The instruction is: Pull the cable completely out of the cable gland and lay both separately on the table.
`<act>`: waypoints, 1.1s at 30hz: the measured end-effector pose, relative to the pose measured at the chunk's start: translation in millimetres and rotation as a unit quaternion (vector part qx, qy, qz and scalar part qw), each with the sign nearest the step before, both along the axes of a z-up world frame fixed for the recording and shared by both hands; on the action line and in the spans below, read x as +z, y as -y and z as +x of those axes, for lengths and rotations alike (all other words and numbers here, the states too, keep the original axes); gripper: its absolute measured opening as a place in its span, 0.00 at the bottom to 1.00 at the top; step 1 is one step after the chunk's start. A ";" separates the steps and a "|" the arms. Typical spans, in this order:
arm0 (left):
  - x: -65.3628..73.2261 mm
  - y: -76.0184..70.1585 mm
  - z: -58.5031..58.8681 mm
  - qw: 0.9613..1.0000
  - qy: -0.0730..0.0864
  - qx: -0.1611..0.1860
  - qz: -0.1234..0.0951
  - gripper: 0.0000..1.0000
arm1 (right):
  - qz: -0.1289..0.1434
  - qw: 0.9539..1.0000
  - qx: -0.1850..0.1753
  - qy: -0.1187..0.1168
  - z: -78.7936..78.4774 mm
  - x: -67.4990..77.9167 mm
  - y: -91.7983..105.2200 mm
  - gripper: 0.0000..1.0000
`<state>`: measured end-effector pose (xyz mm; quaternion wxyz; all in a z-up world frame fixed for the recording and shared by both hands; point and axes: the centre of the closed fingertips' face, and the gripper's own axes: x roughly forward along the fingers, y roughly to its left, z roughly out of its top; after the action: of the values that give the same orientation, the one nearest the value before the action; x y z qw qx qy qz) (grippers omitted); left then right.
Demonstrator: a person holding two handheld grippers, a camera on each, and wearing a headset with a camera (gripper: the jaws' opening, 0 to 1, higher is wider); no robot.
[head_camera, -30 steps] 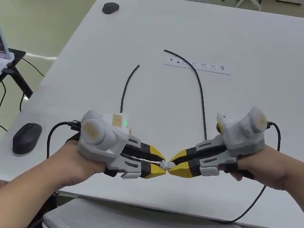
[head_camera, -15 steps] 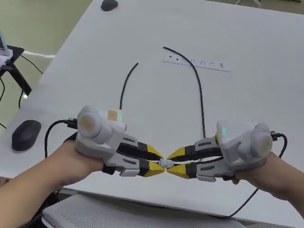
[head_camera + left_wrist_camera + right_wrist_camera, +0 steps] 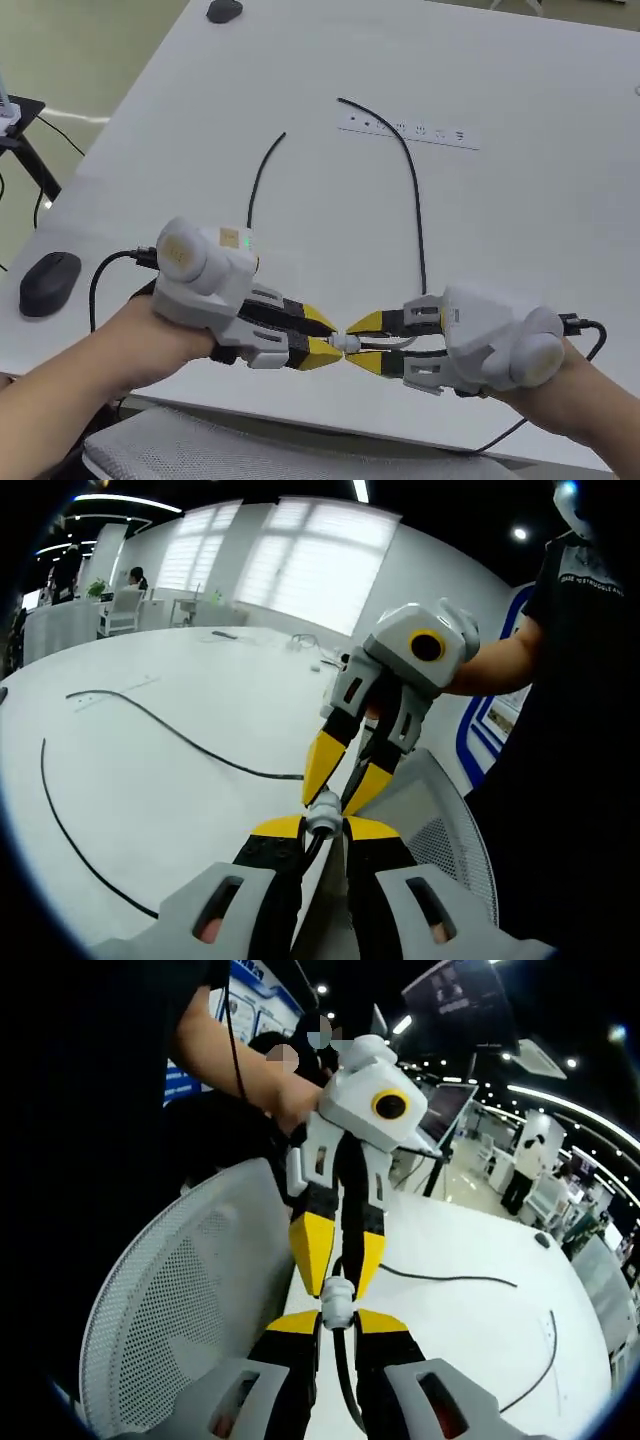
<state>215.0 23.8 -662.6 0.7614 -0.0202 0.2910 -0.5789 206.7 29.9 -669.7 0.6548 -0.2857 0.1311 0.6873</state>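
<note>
Head view: left gripper [image 3: 332,346] clamps gland [image 3: 347,343], right gripper [image 3: 360,347] tip to tip with it, apparently clamping cable [image 3: 345,1372] at gland's mouth | over near worktop [image 3: 520,230] edge | cable judged not yet out; pull and both placements remain | open worktop ahead, one lead [image 3: 262,185], power strip [image 3: 405,131] farther.

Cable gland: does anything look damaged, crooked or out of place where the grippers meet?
Nothing stands out. The cable gland sits intact between the left gripper and right gripper, tip to tip, near the front edge of the table. The cable runs back between the right gripper's jaws.
</note>
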 end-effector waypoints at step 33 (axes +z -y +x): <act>6.8 -2.8 5.8 0.996 0.081 -0.018 0.024 0.15 | -0.015 0.990 -0.129 -0.057 18.7 4.0 15.6 0.25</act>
<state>220.8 26.7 -655.8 0.7722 0.0501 0.2423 -0.5852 225.4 14.3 -665.7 0.7251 -0.2364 0.2144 0.6102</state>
